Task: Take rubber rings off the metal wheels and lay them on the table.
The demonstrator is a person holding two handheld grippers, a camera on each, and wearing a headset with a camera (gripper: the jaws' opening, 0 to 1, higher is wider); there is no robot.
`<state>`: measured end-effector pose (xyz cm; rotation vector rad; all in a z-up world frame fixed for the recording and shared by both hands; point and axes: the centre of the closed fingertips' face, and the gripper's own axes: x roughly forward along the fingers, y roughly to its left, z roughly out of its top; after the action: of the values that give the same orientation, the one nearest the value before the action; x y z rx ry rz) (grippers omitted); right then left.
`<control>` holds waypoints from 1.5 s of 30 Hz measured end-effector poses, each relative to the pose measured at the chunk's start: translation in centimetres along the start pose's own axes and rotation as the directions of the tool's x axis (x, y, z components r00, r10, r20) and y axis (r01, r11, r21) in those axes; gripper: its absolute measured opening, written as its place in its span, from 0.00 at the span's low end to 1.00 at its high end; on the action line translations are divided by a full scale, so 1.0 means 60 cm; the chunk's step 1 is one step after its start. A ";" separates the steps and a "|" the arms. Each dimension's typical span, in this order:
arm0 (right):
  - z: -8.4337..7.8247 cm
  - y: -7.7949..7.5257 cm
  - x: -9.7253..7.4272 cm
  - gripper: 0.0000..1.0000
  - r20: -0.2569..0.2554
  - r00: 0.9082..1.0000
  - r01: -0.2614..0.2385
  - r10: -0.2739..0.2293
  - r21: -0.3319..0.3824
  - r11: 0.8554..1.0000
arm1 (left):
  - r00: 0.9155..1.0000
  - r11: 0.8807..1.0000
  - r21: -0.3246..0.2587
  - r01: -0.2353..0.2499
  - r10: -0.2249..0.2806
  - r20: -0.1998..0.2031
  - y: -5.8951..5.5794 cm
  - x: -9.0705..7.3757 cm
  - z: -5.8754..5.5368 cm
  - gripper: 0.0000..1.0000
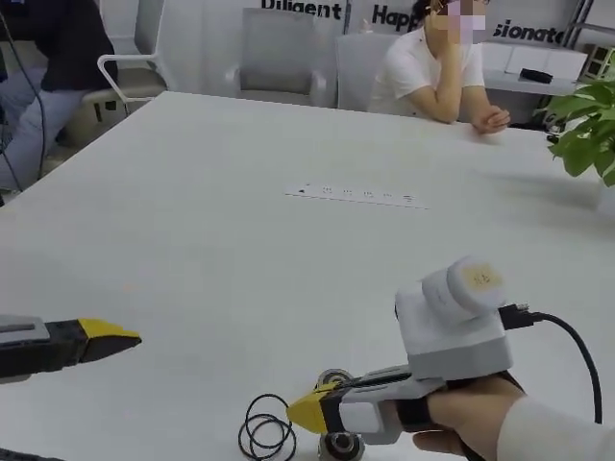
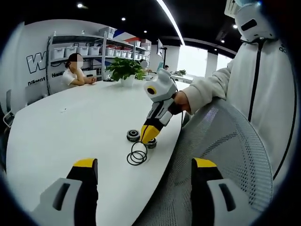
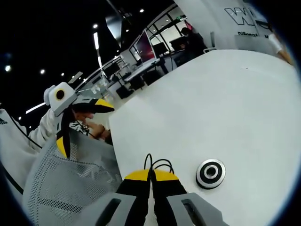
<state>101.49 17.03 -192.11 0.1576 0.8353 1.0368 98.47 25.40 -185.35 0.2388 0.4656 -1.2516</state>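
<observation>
Right tongs [image 1: 312,408], pressed shut, tip against loose rubber rings [image 1: 267,429] at the near edge of the bench [image 1: 240,250], beside two metal wheels [image 1: 336,377]; left tongs [image 2: 144,165] gape empty. A careless drag could sweep the rings overboard, or set a wheel rolling.

Office meeting room. Large white conference table [image 1: 240,192]; grey padded office chairs [image 1: 279,53] at twelve o'clock beneath black wall lettering [image 1: 300,10]; green leafy plant [image 1: 586,134] at two o'clock; grey metal shelving holding white bins [image 2: 77,49].
</observation>
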 end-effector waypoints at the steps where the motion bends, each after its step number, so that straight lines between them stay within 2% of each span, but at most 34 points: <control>1: -0.003 -0.001 0.002 0.00 -0.006 1.000 0.000 0.000 0.000 1.000 | 1.000 1.000 -0.007 0.000 0.000 -0.002 -0.003 0.002 -0.004 0.80; 6: -0.008 -0.005 0.009 0.00 -0.013 1.000 0.000 0.000 0.009 1.000 | 1.000 1.000 -0.018 0.001 -0.001 -0.013 -0.008 0.010 -0.010 0.78; 12: -0.017 -0.014 0.013 0.00 -0.032 0.999 0.024 -0.024 0.005 1.000 | 0.999 1.000 -0.015 -0.002 0.001 -0.052 -0.009 0.013 -0.023 0.77; 17: -0.021 -0.022 0.014 0.00 -0.035 0.999 0.037 -0.037 0.011 0.999 | 0.999 1.000 -0.026 -0.007 0.006 -0.046 -0.007 0.012 -0.023 0.76; 25: -0.018 -0.027 0.019 0.00 -0.030 0.998 0.052 -0.052 -0.003 0.999 | 0.998 1.000 -0.027 -0.011 0.009 -0.057 -0.006 0.012 -0.028 0.76; 31: -0.021 -0.029 0.022 0.00 -0.041 0.997 0.058 -0.059 -0.026 0.998 | 0.998 0.999 -0.029 -0.013 0.011 -0.056 -0.005 0.012 -0.028 0.76; 36: -0.023 -0.030 0.025 0.04 -0.057 0.995 0.082 -0.087 -0.085 0.993 | 0.998 0.999 -0.031 -0.011 0.009 -0.058 -0.006 0.012 -0.028 0.75; 45: -0.024 -0.036 0.026 0.02 -0.065 0.993 0.095 -0.103 -0.111 0.989 | 0.998 0.999 -0.030 -0.017 0.015 -0.058 -0.004 0.012 -0.028 0.74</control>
<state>102.40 16.79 -195.02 -0.0123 0.8398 0.9957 98.06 25.44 -187.17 0.2526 0.5318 -1.2236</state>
